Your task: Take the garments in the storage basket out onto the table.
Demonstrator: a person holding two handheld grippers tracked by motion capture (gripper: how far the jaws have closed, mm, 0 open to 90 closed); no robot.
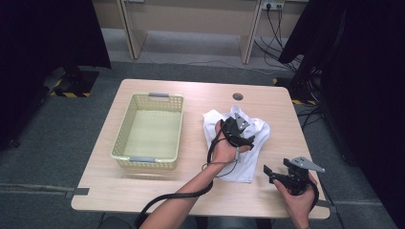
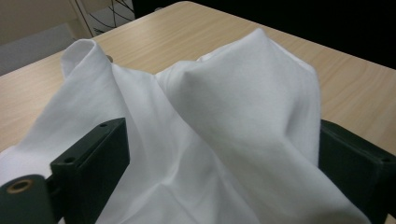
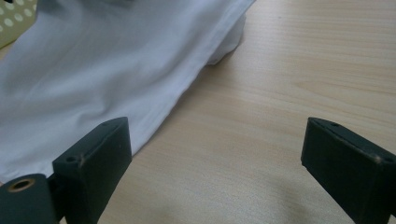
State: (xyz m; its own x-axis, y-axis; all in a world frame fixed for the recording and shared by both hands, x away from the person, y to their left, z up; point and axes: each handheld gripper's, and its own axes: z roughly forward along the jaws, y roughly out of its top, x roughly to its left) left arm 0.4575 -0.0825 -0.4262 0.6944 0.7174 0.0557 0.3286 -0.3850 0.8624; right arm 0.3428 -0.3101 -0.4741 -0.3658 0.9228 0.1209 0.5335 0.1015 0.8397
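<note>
White cloth (image 1: 248,131) is lying crumpled on the counter (image 1: 191,191), just beside the yellow basket (image 1: 126,126). It is being worked by the left tool (image 1: 240,135), which is set down on the cloth. Its jaws are wide apart, with a raised fold of cloth between them but not pinched. The right tool (image 1: 272,172) is held near the cloth's edge, its jaws apart with nothing held. Next, the fold probably needs to be pinched tight before the cloth can be lifted.
</note>
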